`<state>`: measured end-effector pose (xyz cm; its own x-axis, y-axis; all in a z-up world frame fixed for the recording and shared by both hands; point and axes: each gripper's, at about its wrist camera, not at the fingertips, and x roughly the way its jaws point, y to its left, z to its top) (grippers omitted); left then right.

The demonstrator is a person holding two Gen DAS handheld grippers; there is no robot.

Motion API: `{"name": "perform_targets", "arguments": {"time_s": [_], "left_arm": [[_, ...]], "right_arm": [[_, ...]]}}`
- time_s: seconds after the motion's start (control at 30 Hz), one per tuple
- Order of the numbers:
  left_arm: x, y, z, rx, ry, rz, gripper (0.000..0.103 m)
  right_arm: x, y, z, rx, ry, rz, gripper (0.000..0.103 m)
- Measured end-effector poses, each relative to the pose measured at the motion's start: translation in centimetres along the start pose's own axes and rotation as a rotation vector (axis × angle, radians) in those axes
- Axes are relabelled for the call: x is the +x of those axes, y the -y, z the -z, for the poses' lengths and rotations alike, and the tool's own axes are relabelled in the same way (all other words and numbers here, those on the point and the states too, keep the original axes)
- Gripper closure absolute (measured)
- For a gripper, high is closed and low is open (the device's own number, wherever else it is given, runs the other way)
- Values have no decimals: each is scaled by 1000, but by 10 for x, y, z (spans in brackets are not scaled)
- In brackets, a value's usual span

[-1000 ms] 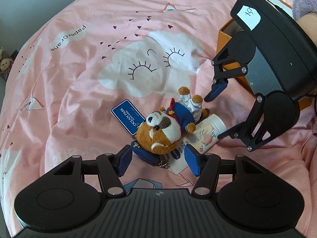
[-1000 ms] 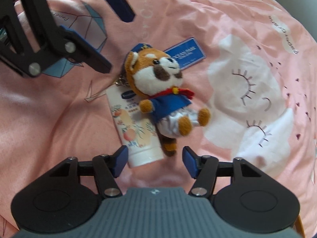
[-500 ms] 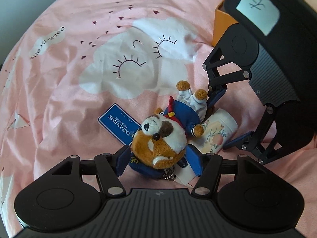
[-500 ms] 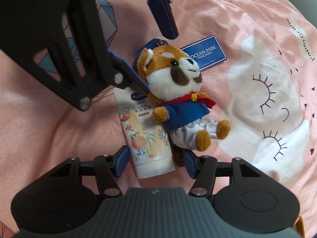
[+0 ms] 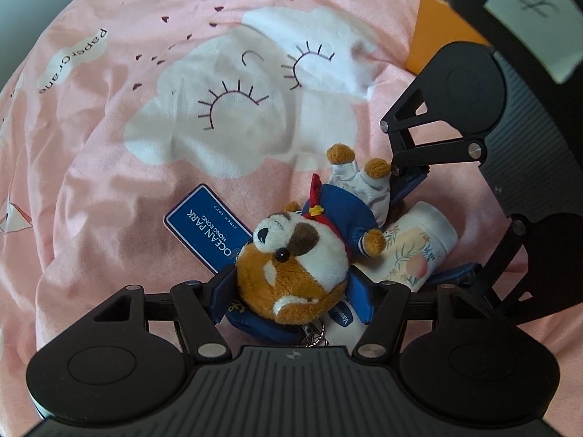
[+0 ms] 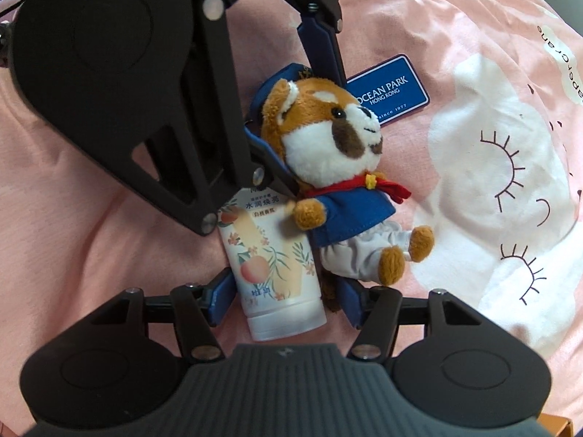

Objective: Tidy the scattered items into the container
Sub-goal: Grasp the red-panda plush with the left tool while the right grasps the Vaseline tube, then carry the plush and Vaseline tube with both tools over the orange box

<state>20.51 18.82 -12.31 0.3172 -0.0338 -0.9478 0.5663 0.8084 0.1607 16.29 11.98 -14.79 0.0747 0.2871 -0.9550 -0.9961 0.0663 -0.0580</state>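
A red-panda plush in a blue jacket lies on its back on the pink bedspread, partly across a white peach-print lotion tube. A blue "Ocean Park" tag sticks out from under the plush's head. My left gripper points steeply down with the plush's head between its blue pads. I see no squeeze on the fur, so it reads as open. My right gripper is open around the tube's cap end, with a gap on each side. The plush's tail lies by the right pad.
An orange box with an open top stands at the upper right in the left wrist view, behind the right gripper's body; its corner shows at the bottom right in the right wrist view. The pink cloud-print bedspread stretches wrinkled to the left and beyond.
My left gripper has come down over the plush, so its head now sits between the fingers. My right gripper has lowered slightly around the tube's cap end. Plush and tube have not shifted.
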Motion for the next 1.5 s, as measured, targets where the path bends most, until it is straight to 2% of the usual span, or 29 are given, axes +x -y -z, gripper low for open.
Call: {"name": "perform_targets", "arguments": {"time_s": [0.13, 0.2, 0.3, 0.6, 0.8, 1.03, 1.1, 1.13, 1.23, 1.27, 1.5], "left_arm": [[6, 1, 1, -8, -4, -10, 31], [4, 2, 1, -5, -3, -21, 34], [-1, 4, 1, -6, 1, -36, 36], [-29, 12, 5, -98, 17, -81, 38], [-57, 16, 10, -168, 40, -105, 38], [-90, 22, 11, -227, 78, -156, 38], [-100, 24, 12, -245, 94, -165, 38], [-106, 25, 12, -252, 103, -169, 38], [-122, 30, 12, -267, 133, -181, 38], [-128, 31, 11, -272, 142, -183, 38], [-159, 45, -1, -276, 217, -176, 38]], "right_arm": [[1, -2, 2, 13, 11, 8, 41], [-2, -5, 5, 5, 20, 20, 48], [-9, -13, 7, -22, 29, 47, 50], [-47, -28, 21, 8, 61, 51, 53], [-75, -41, 36, 17, 97, 92, 54], [-114, -52, 50, 34, 157, 136, 55], [-129, -51, 74, 36, 178, 149, 55], [-135, -49, 72, 36, 188, 156, 55], [-158, -39, 98, 33, 217, 183, 55], [-153, -31, 86, 34, 225, 191, 55], [-179, -35, 91, 40, 271, 258, 55]]}}
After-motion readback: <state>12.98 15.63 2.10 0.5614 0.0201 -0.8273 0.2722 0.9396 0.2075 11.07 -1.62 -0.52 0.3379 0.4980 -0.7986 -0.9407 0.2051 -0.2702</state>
